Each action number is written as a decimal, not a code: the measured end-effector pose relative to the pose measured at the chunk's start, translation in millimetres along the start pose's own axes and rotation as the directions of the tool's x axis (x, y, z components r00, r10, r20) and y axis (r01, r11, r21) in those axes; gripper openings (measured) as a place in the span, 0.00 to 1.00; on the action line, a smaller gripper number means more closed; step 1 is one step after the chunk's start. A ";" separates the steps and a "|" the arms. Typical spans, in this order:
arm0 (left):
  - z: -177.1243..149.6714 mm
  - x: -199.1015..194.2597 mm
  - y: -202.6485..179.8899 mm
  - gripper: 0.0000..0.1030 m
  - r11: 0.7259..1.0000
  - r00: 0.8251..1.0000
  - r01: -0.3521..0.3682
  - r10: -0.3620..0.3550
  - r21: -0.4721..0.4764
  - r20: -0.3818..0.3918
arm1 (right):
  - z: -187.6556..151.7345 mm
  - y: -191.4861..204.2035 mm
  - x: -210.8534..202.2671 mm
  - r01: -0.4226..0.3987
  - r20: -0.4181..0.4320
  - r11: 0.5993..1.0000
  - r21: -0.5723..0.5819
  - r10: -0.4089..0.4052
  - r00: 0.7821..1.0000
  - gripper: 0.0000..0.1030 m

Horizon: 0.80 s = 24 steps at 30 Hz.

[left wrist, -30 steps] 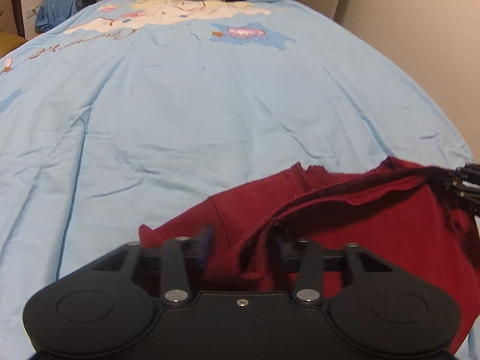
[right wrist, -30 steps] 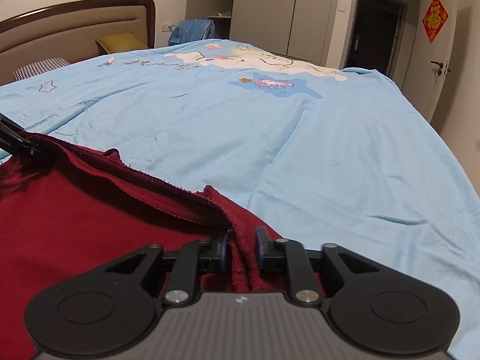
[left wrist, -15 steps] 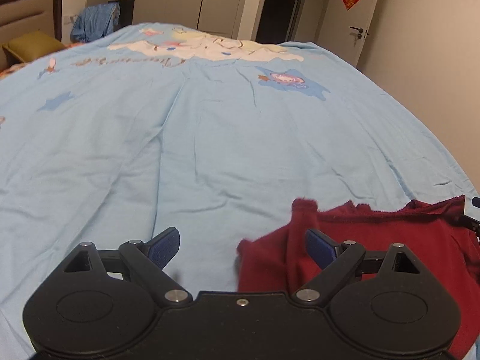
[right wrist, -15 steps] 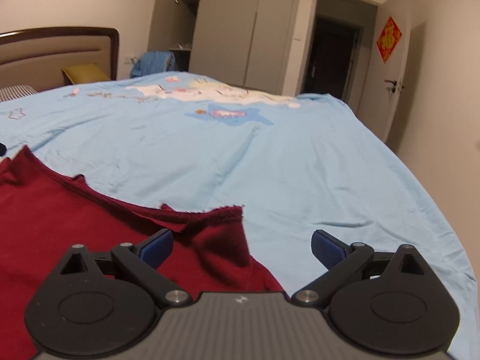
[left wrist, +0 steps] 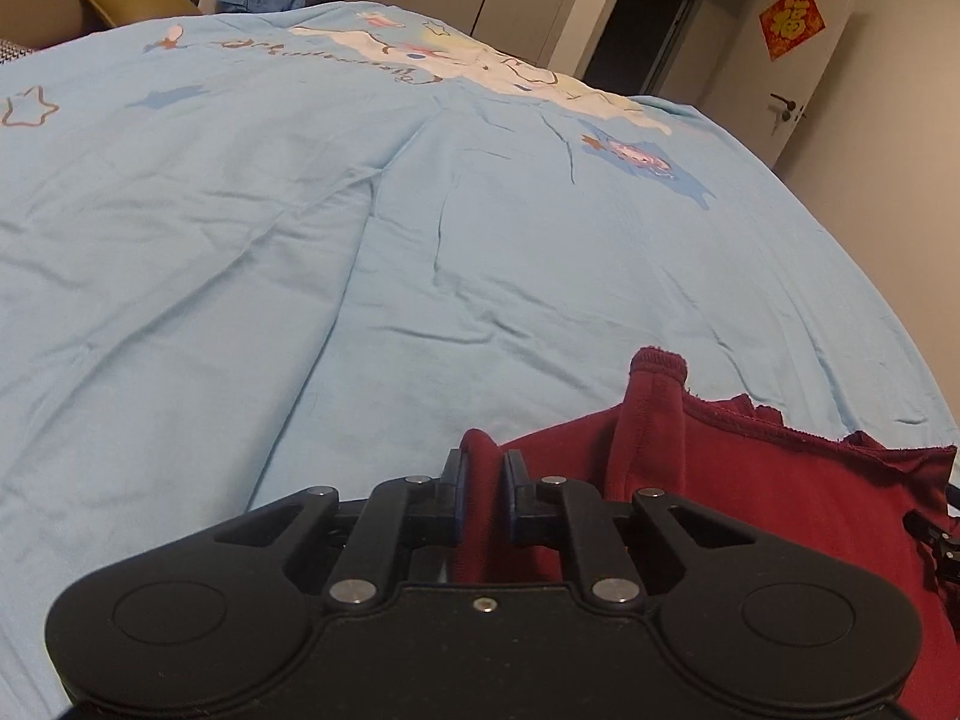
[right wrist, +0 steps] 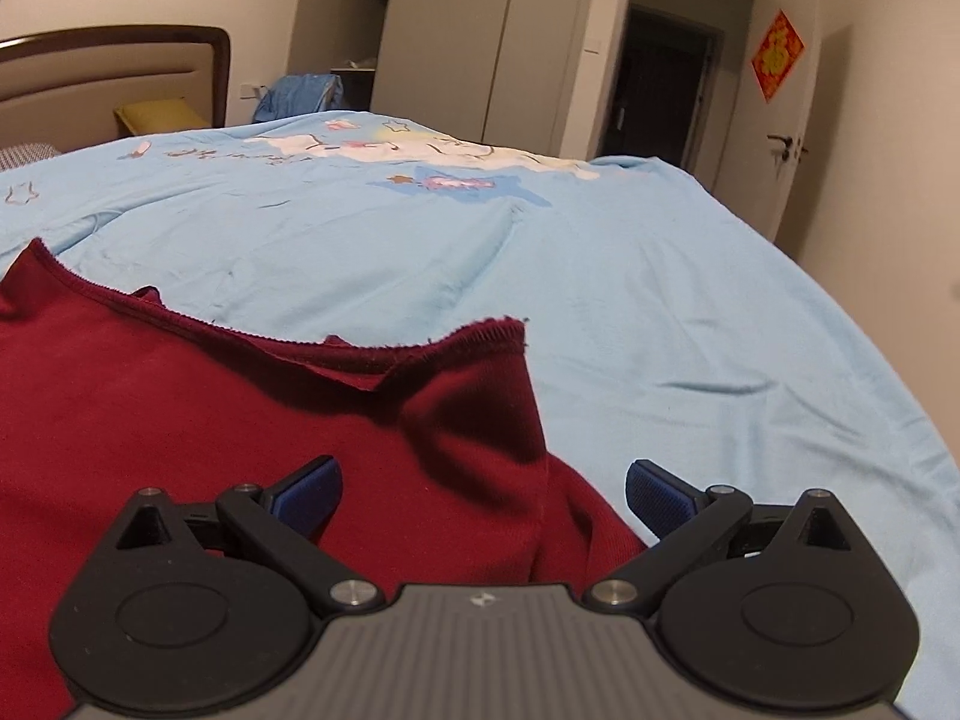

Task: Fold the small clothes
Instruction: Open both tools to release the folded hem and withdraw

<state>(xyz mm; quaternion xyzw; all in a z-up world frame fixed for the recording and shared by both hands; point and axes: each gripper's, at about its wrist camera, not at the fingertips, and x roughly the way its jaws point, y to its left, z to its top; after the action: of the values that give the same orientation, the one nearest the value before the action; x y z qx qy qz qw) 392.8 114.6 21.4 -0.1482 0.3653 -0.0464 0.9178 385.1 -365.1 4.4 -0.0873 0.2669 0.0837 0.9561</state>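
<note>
One garment, two grippers, one bed

There was one dark red garment (left wrist: 750, 498) lying on one light blue bedsheet (left wrist: 420, 252), and two grippers: the left gripper (left wrist: 483, 468) and the right gripper (right wrist: 483, 495). Behind stood one headboard (right wrist: 108, 78), one yellow pillow (right wrist: 159, 117), one blue heap of cloth (right wrist: 303, 96), one red door decoration (right wrist: 778, 54) and one door handle (right wrist: 786, 144).

Left gripper (left wrist: 483, 468) jaws now around garment (left wrist: 750, 516) fold.

Red door sign (left wrist: 791, 21) (character "福")
</note>
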 end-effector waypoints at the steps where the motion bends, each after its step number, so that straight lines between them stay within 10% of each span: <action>1: -1.8 -0.8 0.6 0.20 1.000 1.000 -0.003 0.003 0.000 0.007 | -0.3 -1.0 -1.2 0.000 0.003 1.000 0.004 0.000 1.000 1.00; 9: -5.5 -39.1 -10.9 0.77 0.999 0.996 -0.029 0.027 0.018 0.086 | 0.7 -8.3 -20.9 0.060 0.066 0.998 0.030 -0.061 0.996 1.00; 15: -29.0 -69.4 -40.5 0.90 0.996 0.989 -0.009 -0.004 0.092 0.145 | 3.1 -24.2 -5.8 0.220 -0.027 0.969 0.109 -0.218 0.975 1.00; 24: -61.5 -37.1 -64.4 0.91 0.966 0.987 -0.146 0.127 0.214 0.099 | -18.2 -52.4 -48.3 0.188 -0.012 0.949 0.254 -0.191 0.982 1.00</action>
<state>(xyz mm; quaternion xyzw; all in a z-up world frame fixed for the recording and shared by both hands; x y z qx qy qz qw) 325.1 45.8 23.0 -0.0216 0.3282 -0.0172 0.9442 346.2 -425.2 20.8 0.0111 0.2596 -0.0425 0.9647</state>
